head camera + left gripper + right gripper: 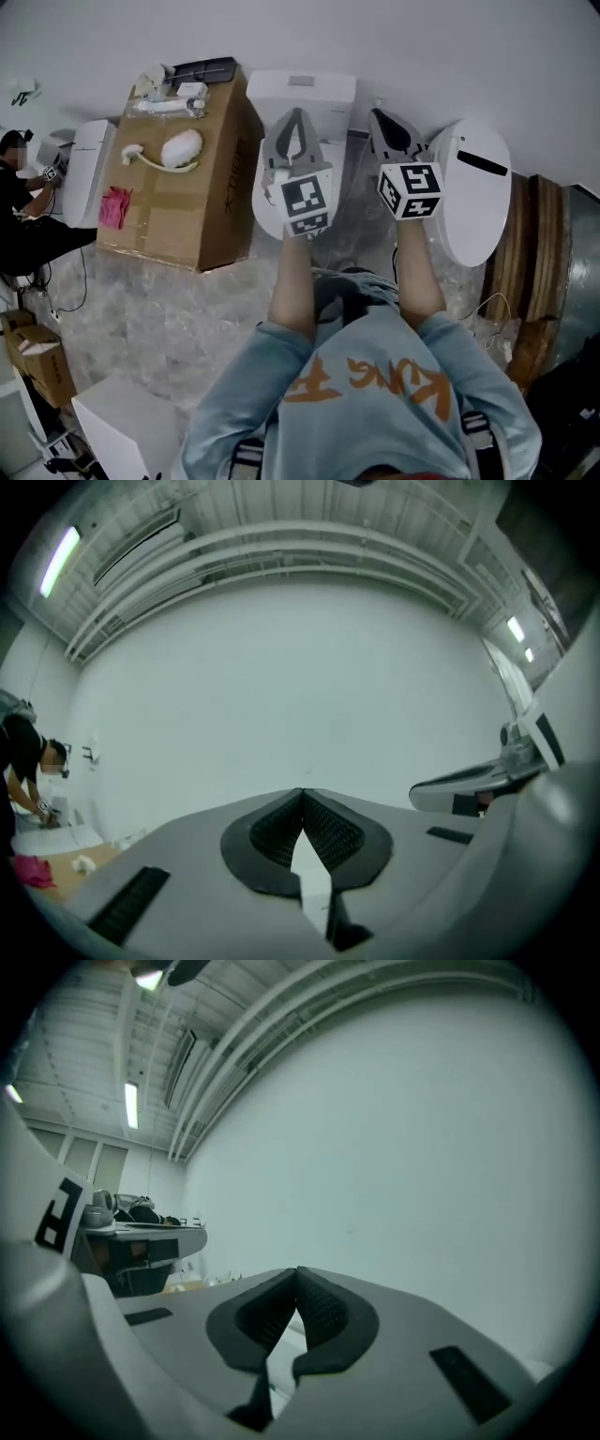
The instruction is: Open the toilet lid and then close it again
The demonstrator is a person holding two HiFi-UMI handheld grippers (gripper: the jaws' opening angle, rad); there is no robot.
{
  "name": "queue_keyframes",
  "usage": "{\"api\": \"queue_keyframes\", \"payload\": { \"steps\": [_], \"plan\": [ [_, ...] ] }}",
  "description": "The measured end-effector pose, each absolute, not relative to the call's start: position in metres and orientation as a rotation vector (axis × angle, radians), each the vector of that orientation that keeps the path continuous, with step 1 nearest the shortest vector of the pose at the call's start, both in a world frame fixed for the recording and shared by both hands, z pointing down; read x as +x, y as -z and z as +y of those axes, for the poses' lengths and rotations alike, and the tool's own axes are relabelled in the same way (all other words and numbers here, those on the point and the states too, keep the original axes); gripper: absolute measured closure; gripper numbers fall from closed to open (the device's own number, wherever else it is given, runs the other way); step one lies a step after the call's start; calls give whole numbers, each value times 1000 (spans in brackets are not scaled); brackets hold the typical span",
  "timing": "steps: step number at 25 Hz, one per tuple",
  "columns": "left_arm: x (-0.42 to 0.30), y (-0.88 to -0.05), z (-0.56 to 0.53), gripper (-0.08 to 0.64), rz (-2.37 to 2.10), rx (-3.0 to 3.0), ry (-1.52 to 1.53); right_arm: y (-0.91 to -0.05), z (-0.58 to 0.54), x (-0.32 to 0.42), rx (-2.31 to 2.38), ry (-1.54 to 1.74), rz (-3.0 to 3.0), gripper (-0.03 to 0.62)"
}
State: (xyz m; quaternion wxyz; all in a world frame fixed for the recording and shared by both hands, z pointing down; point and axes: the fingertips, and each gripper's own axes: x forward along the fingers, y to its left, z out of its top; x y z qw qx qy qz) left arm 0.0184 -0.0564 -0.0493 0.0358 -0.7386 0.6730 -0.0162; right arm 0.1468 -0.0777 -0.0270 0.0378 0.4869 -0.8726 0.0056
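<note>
I hold my left tongs [298, 114] up over the white toilet [300, 94]. My right tongs [378, 114] are just beside them on the right. Both taper to closed tips with nothing in them. The toilet lid [264, 208] lies down. To the right stands a second white toilet [473, 202]. On the left, a big cardboard box [178, 220] carries a pink cloth [115, 207] and some white fittings [183, 147]. Crinkled plastic sheet [159, 309] covers the floor.
</note>
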Motion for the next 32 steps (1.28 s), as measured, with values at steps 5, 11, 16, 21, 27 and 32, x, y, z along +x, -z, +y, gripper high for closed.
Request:
{"api": "queue_keyframes", "payload": {
  "steps": [5,11,16,21,27,32],
  "plan": [
    [36,100,-71,534,1967,-2313,-72,72,-82,153,1500,-9,-2696,580],
    [37,115,-91,534,1909,-2302,32,110,-99,148,1577,100,-2689,580],
    [28,125,-100,534,1851,-2335,-38,114,-107,146,1636,105,-2674,580],
    [27,147,-98,534,1715,-2367,-162,130,-110,136,1663,161,-2667,580],
    [10,151,-108,534,1746,-2418,-190,135,-113,125,1680,201,-2643,578],
    [-1,154,-109,534,1747,-2448,-191,142,-111,116,1694,241,-2633,578]
  ]
}}
